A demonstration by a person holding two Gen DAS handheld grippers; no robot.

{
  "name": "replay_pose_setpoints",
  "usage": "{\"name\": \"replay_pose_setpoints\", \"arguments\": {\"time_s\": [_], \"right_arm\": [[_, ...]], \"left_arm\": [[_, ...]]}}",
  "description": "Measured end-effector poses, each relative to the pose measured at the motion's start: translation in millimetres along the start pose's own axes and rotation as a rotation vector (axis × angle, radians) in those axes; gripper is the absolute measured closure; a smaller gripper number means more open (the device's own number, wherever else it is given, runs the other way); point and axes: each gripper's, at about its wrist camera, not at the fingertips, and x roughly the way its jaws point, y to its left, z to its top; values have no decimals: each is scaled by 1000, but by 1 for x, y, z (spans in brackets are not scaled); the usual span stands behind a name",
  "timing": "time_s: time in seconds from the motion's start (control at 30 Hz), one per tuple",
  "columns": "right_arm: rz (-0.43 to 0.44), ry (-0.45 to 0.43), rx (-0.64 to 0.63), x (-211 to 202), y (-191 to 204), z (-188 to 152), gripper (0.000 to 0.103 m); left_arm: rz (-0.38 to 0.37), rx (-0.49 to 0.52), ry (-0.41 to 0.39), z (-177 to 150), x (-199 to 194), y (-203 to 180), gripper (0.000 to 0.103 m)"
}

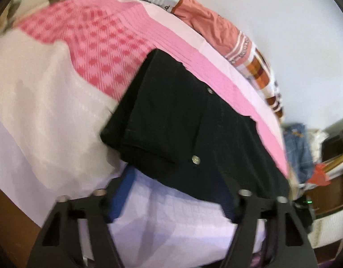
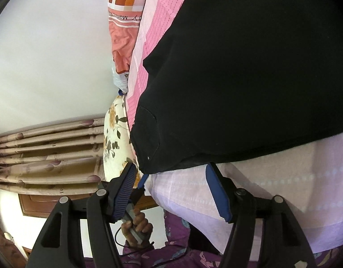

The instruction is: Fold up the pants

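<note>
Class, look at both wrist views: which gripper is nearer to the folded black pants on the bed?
Hard to separate. The left gripper and the right gripper both sit at the black pants' near edge, jaws open, the hem at their fingertips.

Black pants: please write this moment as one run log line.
black pants: folded, on pink bedspread | left hand-held gripper: open at near edge | right hand-held gripper: open, nothing held

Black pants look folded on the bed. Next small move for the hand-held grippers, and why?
Probably slide both forward onto the near hem and pinch it, to fold again. The black pants lie flat on the pink sheet; the left hand-held gripper and right hand-held gripper stand open at that edge, gripping nothing.
</note>
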Motion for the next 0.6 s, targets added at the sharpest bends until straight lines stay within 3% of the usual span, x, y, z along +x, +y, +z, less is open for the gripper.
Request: {"name": "replay_pose_setpoints", "arguments": {"time_s": [0.03,0.07,0.2,0.3,0.5,0.6], "right_arm": [[-1,-1,1,0,0,0,40],[0,-4,3,1,0,0,39],[14,-19,21,-2,-4,1,39],[58,-39,50,-8,-10,1,39],[153,-86,150,-24,-29,0,35],[153,-89,150,-26,-30,0,29]], "left_arm": [[50,27,0,1,2,-2,73],[83,42,10,2,7,-2,79],[79,-3,-3,4,7,4,88],[113,59,-81,7,-6,-8,88],[135,-45,-39,11,7,15,88],[179,7,-58,6,6,7,88]]}}
